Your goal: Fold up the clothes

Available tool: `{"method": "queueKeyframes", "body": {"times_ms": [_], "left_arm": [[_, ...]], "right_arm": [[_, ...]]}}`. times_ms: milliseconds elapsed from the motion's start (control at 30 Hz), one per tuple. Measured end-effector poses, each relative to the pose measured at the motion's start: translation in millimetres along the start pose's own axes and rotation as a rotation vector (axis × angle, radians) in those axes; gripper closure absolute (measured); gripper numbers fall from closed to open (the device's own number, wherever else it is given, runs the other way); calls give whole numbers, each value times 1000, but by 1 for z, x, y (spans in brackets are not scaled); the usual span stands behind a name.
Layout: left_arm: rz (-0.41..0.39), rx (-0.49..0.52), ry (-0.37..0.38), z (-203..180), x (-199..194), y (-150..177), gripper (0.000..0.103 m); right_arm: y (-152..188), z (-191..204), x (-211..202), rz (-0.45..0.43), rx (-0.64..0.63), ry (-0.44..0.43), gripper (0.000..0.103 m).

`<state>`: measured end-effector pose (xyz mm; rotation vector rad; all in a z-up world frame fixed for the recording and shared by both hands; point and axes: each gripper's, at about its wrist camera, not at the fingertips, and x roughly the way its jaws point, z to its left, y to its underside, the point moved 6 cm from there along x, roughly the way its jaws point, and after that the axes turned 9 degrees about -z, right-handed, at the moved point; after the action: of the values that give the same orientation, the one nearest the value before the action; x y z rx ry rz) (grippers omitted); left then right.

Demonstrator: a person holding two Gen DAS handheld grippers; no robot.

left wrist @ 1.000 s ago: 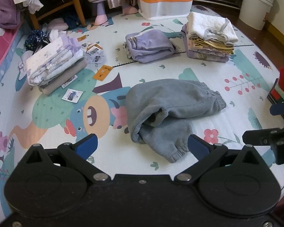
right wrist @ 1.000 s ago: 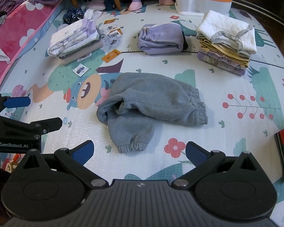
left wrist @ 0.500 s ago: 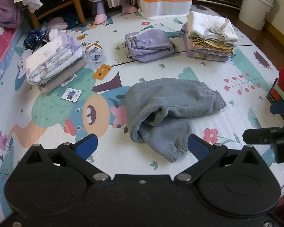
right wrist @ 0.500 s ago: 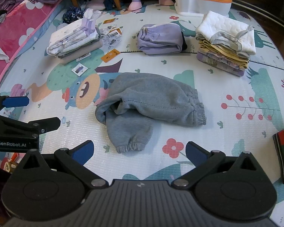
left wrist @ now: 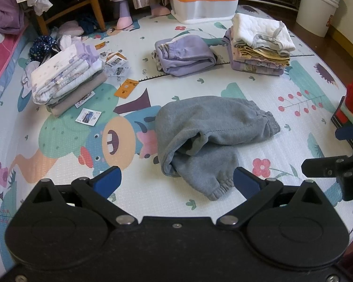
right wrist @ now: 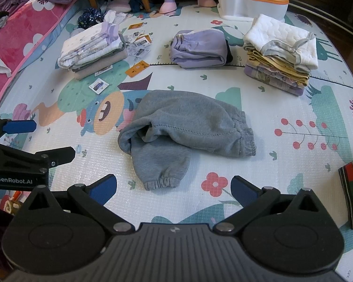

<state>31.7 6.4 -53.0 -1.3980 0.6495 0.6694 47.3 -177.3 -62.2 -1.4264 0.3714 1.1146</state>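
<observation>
Left wrist view: the grey sweatpants are recorded at the centre of the frame, lying loosely on the play mat, with one leg doubled under and its cuffed end pointing to the lower centre. The left gripper is seen at the lower edge with its jaws spread wide and nothing held between them. The right gripper is noted at the right edge of the same view, likewise fully parted and empty, and apart from the garment.

Right wrist view: the sweatpants are found in the middle of the frame, the waistband towards the right centre. Compared with the frames of a second ago, almost nothing is altered: the garment keeps the same shape and position, and only a slight drift of both cameras is detected. No cloth is touched by either tool.

Three finished piles are observed across the upper part of the frame: a floral stack at upper left, folded lilac trousers at upper centre, a mixed stack at upper right. Loose cards are scattered beside the floral stack.

It is judged that the fold of this garment is not yet begun, and that an approach to the cuff and waistband is pending
</observation>
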Motion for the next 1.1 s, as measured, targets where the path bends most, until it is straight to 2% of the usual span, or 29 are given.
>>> {"method": "queueKeyframes", "body": {"times_ms": [667, 1100], "left_arm": [[7, 6, 15, -2, 3, 0, 0], [45, 100, 56, -16, 20, -20, 0]], "right_arm": [[-1, -1, 2, 3, -3, 7, 0], [-19, -25, 14, 5, 14, -16, 1]]}}
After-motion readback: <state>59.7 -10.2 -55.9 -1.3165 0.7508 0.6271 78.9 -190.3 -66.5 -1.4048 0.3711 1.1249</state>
